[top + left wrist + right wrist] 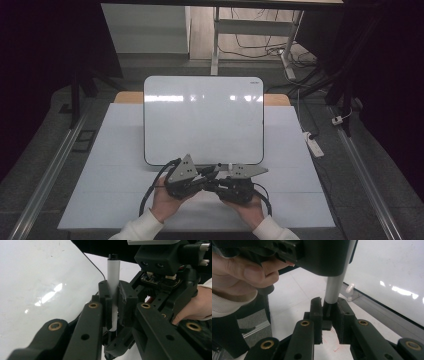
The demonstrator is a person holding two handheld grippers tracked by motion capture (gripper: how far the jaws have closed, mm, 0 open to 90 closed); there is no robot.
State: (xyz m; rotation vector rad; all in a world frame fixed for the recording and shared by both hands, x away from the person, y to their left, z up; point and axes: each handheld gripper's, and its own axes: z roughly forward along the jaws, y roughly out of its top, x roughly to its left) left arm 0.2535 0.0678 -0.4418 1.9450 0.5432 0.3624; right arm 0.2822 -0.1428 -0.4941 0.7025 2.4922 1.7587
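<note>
White marker: pen spans the two grippers, just in front of the whiteboard on the desk
Long axis: runs from one gripper to the other, black tip end in the right jaws
Left gripper: jaws clamped on the white barrel
Right gripper: jaws closed on the dark end of the pen
Writing: none legible on the barrel
</note>
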